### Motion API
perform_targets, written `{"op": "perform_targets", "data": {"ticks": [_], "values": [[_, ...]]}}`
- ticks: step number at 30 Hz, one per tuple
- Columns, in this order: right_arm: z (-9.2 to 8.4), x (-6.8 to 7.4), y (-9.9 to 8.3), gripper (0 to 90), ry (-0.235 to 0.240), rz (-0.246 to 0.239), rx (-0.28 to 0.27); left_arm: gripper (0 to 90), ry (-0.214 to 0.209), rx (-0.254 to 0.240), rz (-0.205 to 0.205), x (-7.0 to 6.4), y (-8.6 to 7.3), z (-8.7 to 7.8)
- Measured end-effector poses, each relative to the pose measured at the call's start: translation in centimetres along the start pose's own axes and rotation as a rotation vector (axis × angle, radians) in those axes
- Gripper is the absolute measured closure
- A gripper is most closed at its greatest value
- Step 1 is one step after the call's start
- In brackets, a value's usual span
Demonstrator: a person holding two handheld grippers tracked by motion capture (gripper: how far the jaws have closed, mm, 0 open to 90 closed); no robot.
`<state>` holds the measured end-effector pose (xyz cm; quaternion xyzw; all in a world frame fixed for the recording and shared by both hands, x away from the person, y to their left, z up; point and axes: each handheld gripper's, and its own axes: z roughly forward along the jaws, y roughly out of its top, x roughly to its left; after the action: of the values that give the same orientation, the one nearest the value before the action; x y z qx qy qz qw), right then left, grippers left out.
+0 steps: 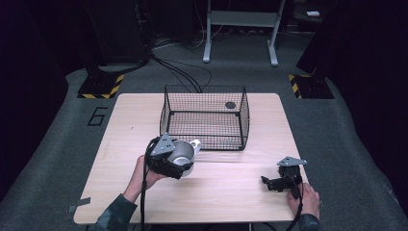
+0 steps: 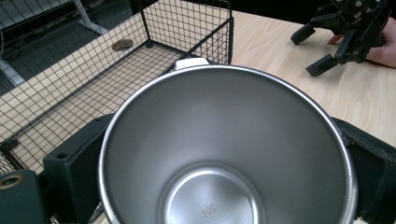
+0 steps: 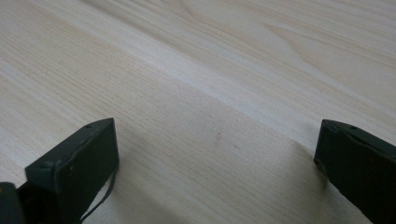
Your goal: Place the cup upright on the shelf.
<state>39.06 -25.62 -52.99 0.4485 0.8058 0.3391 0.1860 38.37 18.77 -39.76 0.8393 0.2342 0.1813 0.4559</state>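
Pale wood-grain table point(image 1: 226, 192) lies under both my hands, with grey carpet and dark stands in the room beyond its far edge.

My left gripper point(image 1: 166, 161) is clenched on a round, brushed stainless-steel cup point(image 1: 183, 155): in the left gripper view my two black jaws press against the cup's opposite sides, low in the picture, and its open mouth point(image 2: 224, 154) faces the camera, tipped so that I look straight down to its bottom. A small white tab point(image 2: 191, 62) sits at the cup's far rim. The cup is held near the table's middle, just short of the black wire-mesh basket point(image 1: 166, 113); the near-left corner of that basket stands right beyond the cup's rim. The basket's floor carries a small dark round disc point(image 1: 230, 105), towards its far right corner, well away from my jaws.

My right gripper point(image 1: 275, 183) rests low over the table, well off to the right of the cup and nearer my side. Its jaws stand wide apart with nothing between them; the right gripper view shows bare wood point(image 3: 210, 93) in the gap. From the left gripper view it shows as a black frame point(image 2: 348, 32) farther off across the table, with my hand behind it.
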Motion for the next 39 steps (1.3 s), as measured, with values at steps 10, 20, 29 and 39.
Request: {"op": "perform_targets", "data": {"ticks": [10, 20, 29, 39], "values": [[0.0, 0.0, 0.0, 0.0, 0.0, 0.0, 0.0, 5.8, -0.002, -0.011, 0.019, 1.0, 1.8, -0.4], [0.0, 0.0, 0.0, 0.0, 0.0, 0.0, 0.0, 5.8, -0.008, -0.014, 0.025, 2.2, 3.6, -0.3], [0.0, 0.0, 0.0, 0.0, 0.0, 0.0, 0.0, 5.8, 0.003, -0.015, 0.042, 3.6, 5.4, 0.1], [0.0, 0.0, 0.0, 0.0, 0.0, 0.0, 0.0, 5.8, 0.021, -0.02, 0.039, 5.0, 6.9, 0.9]]}}
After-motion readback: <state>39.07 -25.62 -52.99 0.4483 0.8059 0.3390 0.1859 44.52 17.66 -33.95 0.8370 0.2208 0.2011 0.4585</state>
